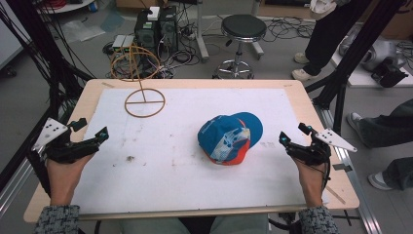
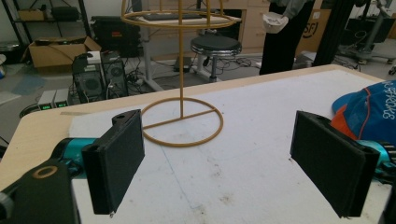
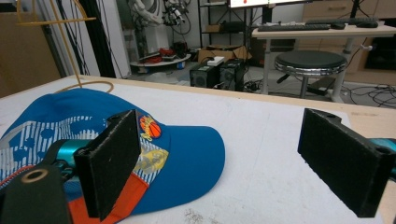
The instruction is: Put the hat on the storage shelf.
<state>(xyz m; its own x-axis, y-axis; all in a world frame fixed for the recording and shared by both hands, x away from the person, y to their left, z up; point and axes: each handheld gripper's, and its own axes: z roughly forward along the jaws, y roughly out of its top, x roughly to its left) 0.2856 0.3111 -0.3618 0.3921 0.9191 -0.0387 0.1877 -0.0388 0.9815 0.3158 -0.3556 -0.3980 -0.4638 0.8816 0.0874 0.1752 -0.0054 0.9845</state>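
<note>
- High view: a blue baseball cap with an orange underside and a printed front panel [image 1: 229, 139] lies on the white mat [image 1: 165, 170] that covers the wooden bench [image 1: 87, 92], right of the middle and nearer the bench's right edge than its left.
- A thin yellow wire stand with a round base ring and an upright stem [image 1: 144, 102] stands towards the bench's far-left corner, well apart from the cap.
- The left gripper [image 1: 100, 135] sits at the bench's left edge, held in the person's left hand [image 1: 63, 173]; the right gripper [image 1: 284, 140] sits at the right edge, near the cap but not touching it (a strip of bare mat lies between).
- Left gripper view: its two black padded jaws stand wide apart with nothing between them; the wire stand [image 2: 182, 123] is straight ahead on the mat and the cap [image 2: 369, 112] shows at the right, behind the right-hand jaw.
- Right gripper view: the jaws are spread wide and grip nothing; the cap [image 3: 93, 140] lies ahead to the left, partly behind the left-hand jaw, its brim pointing towards the gap between the jaws.
- A black round stool [image 3: 310, 63] stands on the floor beyond the bench's far edge.
</note>
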